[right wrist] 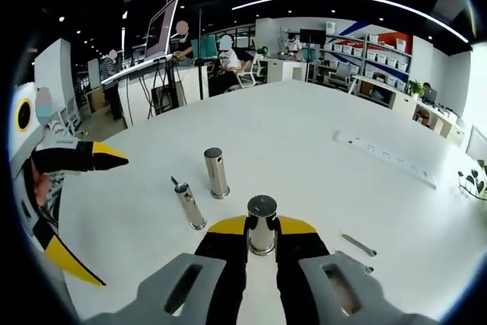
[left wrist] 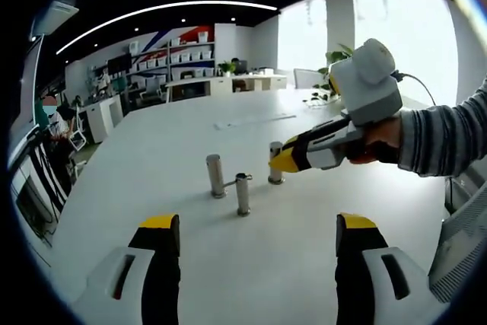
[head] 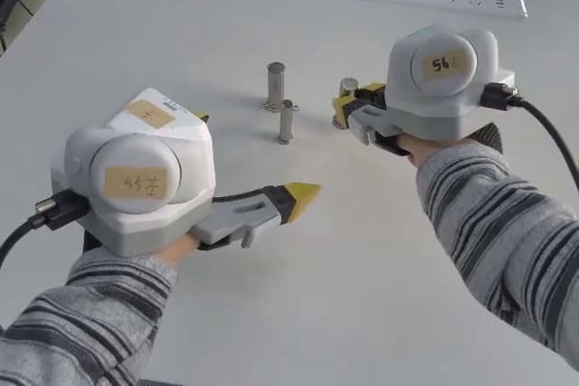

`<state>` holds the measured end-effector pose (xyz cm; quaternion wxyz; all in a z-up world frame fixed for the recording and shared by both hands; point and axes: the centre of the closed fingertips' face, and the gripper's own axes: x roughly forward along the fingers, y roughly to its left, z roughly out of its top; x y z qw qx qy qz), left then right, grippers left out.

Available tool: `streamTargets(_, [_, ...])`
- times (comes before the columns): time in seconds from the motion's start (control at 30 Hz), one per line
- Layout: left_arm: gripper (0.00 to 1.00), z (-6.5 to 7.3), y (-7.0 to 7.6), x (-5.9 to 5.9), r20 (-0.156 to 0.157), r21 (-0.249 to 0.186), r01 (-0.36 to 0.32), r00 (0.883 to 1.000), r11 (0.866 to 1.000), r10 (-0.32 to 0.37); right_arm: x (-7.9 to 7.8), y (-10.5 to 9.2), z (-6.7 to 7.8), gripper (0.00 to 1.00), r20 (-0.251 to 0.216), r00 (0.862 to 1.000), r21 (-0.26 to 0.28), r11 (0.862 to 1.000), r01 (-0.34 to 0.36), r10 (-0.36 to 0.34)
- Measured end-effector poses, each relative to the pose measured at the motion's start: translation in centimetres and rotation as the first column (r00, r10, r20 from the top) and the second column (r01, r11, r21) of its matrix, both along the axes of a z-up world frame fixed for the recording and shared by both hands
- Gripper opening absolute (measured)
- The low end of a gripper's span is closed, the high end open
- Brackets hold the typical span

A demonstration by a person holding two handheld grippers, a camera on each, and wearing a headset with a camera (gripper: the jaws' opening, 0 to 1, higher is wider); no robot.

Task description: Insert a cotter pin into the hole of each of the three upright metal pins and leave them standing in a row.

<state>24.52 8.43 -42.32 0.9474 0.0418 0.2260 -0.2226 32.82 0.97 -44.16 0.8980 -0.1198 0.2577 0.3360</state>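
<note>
Right gripper (right wrist: 262, 226) was clamped on the held pin (right wrist: 262, 209), one jaw on each side of its lower body, pin upright on the table (right wrist: 304, 150); left gripper (left wrist: 259, 224) hung with jaws spread wide and nothing between them, pointed at the pins from 7 o'clock in the head view. Middle pin (head: 286, 121) already carried a cotter (head: 275, 107) through its top hole, sticking out toward the back pin (head: 275, 84); back pin looked bare, its hole too small to read. Held pin stood at 2 o'clock of the middle pin in the head view, near but apart. A loose cotter (right wrist: 357, 244), maybe a second beside it, lay on the table at 4 o'clock of the held pin in the right gripper view, with the strip (right wrist: 386, 159) well beyond at 2 o'clock. Judged step: steady this pin for its cotter, one of three done. To do it well the right grip should sit low so the top hole is clear, pin vertical and not dragged, hole turned toward the side the left gripper comes from; the held pin's hole couldn't be seen, so check facing first. Left gripper needs to pinch the loose cotter by its looped end, legs forward, and approach level with the hole. Risks: reaching across could knock the middle pin or back pin, and a thin cotter lying flat likely slips from the jaws
</note>
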Motion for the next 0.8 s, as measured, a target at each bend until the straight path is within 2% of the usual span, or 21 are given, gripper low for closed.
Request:
streamTargets(0.33, [0.83, 0.4, -0.2, -1.1, 0.002, 0.009, 0.006, 1.000, 1.000, -0.006, -2.0, -1.0, -0.3, 0.08, -0.014, 1.000, 0.012, 1.000, 0.027, -0.027])
streamTargets(0.4, [0.83, 0.4, -0.2, -1.4, 0.000, 0.008, 0.005, 1.000, 1.000, -0.005, -2.4, -1.0, -0.5, 0.08, -0.031, 0.999, 0.021, 0.999, 0.036, -0.035])
streamTargets(0.5, [0.83, 0.4, -0.3, -1.6, -0.001, 0.008, 0.006, 1.000, 1.000, -0.006, -2.9, -1.1, -0.6, 0.08, -0.020, 0.999, 0.011, 0.999, 0.035, -0.035])
streamTargets(0.8, [0.82, 0.6, -0.5, -2.1, -0.001, -0.004, 0.009, 1.000, 1.000, -0.009, -4.0, -1.2, -1.1, 0.08, -0.029, 0.998, 0.013, 0.999, 0.053, -0.052])
